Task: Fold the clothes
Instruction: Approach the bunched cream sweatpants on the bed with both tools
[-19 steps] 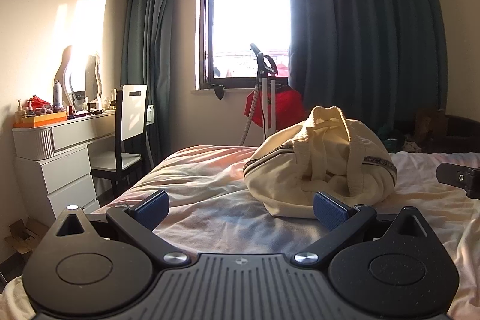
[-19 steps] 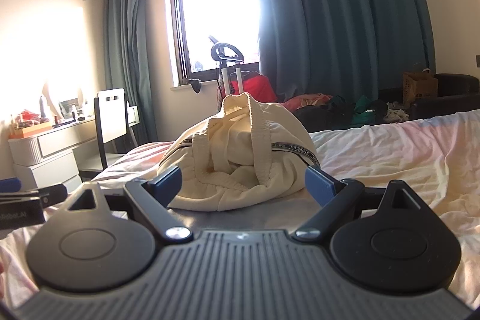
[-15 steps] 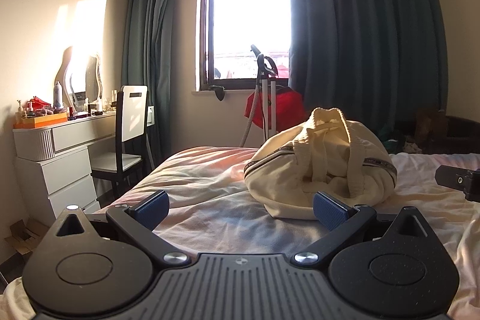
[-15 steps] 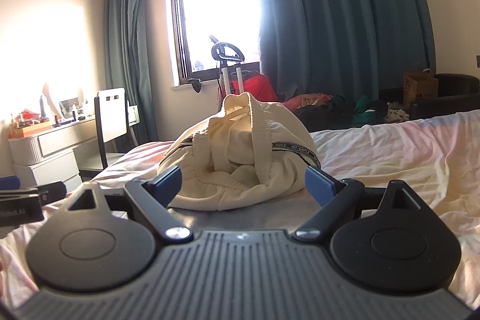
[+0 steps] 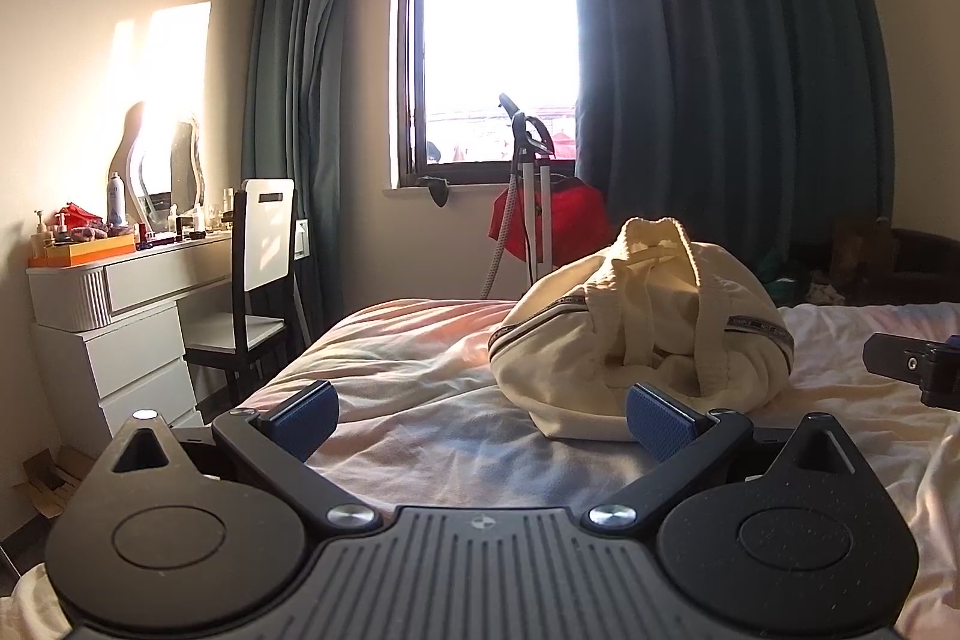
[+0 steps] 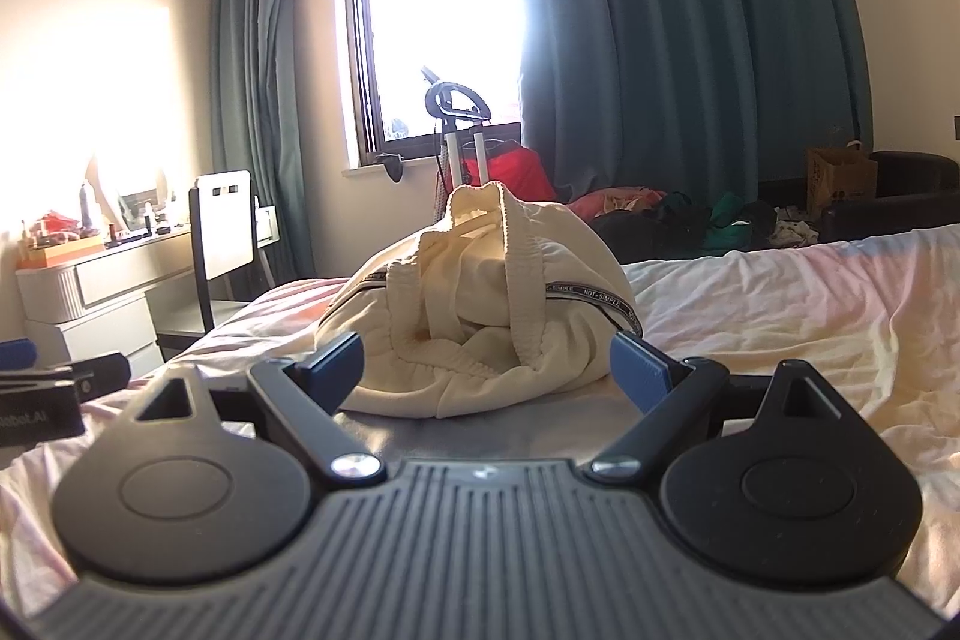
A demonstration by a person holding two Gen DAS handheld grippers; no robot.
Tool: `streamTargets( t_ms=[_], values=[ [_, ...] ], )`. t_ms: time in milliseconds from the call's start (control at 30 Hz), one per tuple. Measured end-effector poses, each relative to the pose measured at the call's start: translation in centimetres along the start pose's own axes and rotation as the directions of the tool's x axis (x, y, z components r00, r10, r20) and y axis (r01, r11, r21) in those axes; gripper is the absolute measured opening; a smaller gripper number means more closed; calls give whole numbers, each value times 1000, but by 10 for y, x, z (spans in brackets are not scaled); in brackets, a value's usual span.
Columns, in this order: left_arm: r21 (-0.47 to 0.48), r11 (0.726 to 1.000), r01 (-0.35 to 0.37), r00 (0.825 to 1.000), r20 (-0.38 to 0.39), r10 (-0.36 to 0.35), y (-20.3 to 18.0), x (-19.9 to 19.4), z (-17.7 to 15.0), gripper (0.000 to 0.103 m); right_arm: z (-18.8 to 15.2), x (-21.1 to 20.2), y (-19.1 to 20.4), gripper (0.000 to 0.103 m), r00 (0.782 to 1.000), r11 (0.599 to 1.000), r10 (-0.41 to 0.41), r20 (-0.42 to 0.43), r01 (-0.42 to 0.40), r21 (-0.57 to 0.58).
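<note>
A cream garment (image 5: 636, 334) with a black lettered band lies bunched in a heap on the bed (image 5: 420, 340). It also shows in the right wrist view (image 6: 480, 292). My left gripper (image 5: 480, 415) is open and empty, low over the sheet, with the heap ahead and to its right. My right gripper (image 6: 486, 370) is open and empty, with the heap straight ahead just beyond its blue pads (image 6: 636, 370). Each gripper shows at the edge of the other's view.
A white dressing table (image 5: 114, 316) with bottles and a mirror stands at the left beside a white-backed chair (image 5: 258, 274). A garment steamer (image 5: 528, 196) and red cloth stand under the window. Clothes and a dark armchair (image 6: 888, 196) lie beyond the bed's right side.
</note>
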State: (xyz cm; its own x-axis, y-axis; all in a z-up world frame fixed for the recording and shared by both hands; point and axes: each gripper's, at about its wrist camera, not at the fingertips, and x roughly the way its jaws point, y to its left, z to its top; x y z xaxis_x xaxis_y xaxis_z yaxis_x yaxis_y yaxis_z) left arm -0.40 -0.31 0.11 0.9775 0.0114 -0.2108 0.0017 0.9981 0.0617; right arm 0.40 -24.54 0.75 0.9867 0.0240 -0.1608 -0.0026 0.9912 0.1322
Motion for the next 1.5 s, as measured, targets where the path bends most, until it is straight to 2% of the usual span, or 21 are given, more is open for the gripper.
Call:
streamTargets(
  t_ms=[500,1067,1233,1333,1367,1500],
  values=[
    [-4,1000,14,1000,-14,-14,1,2,-4,103,1,0,0,90,1000,1000,7,-10,-7,2],
    [-6,1000,3,999,-45,-3,5,6,-7,103,2,4,0,90,998,1000,11,-61,-11,11],
    [-13,1000,20,998,-63,-21,7,8,-8,103,5,4,-1,90,995,999,-21,-101,24,27],
    [-21,999,24,996,-82,-26,8,14,-11,103,19,-6,4,90,988,984,-156,-5,154,-91],
    [-21,999,28,996,-87,-30,8,16,-12,103,25,-9,1,91,986,983,-165,16,165,-75],
    [-18,998,58,992,-113,-60,0,35,-18,103,48,-10,-26,90,997,994,-81,-9,81,73]
  ],
)
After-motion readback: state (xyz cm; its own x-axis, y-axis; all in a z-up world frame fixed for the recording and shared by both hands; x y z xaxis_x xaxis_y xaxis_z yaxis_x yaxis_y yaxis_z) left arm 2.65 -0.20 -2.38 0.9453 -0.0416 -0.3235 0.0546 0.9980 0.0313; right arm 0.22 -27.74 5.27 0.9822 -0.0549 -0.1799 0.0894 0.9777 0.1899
